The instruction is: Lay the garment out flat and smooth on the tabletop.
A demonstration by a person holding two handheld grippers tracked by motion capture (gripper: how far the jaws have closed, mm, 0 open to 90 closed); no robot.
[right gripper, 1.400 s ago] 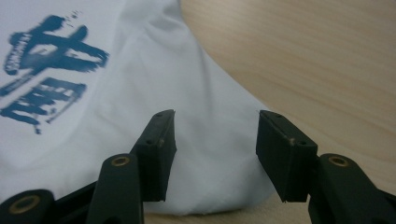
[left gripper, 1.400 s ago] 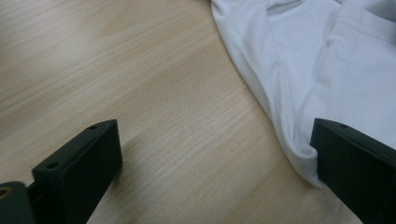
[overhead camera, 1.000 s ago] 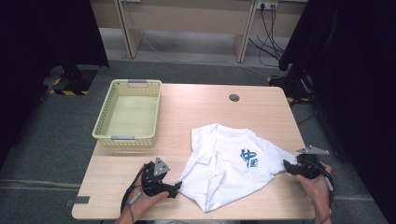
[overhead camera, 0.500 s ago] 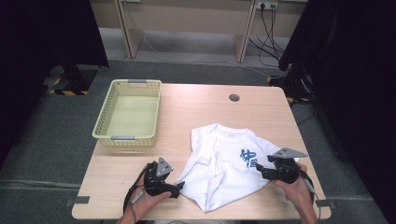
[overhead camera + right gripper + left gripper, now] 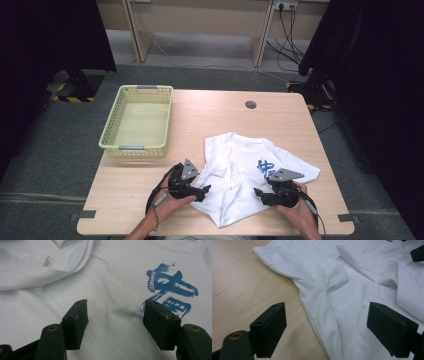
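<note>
At the far left of the high view, the pale yellow basket (image 5: 137, 121) sits on the wooden surface (image 5: 220, 117), well apart from the cloth and from both of your hands.

Next comes your left hand-held gripper (image 5: 204, 190), lying low at the near edge of the surface with its tips at the left border of the white T-shirt (image 5: 240, 177). Its jaws have just been closing a little, yet they stand wide. In the left gripper view one jaw hangs over bare wood and the other over white cloth, with the shirt's folded edge (image 5: 317, 322) running between them; the pads do not press on the fabric. In the same view a crumpled sleeve (image 5: 335, 277) lies farther off, just beyond the jaws.

The T-shirt itself lies spread but wrinkled on the near right half of the surface, collar end toward the far side, one sleeve reaching out to the right. Its blue printed logo (image 5: 265, 169) sits right of the middle, just beside your right hand.

Your right hand-held gripper (image 5: 258, 191) rests over the shirt's right part, pointing left toward the other one. Its jaws have just been opening and stand wide apart. In the right gripper view (image 5: 115, 315) flat white cloth lies between the pads without being pinched, and the blue logo (image 5: 172, 287) shows just past the right-hand jaw. A small round hole (image 5: 250, 104) marks the surface at the far right.
</note>
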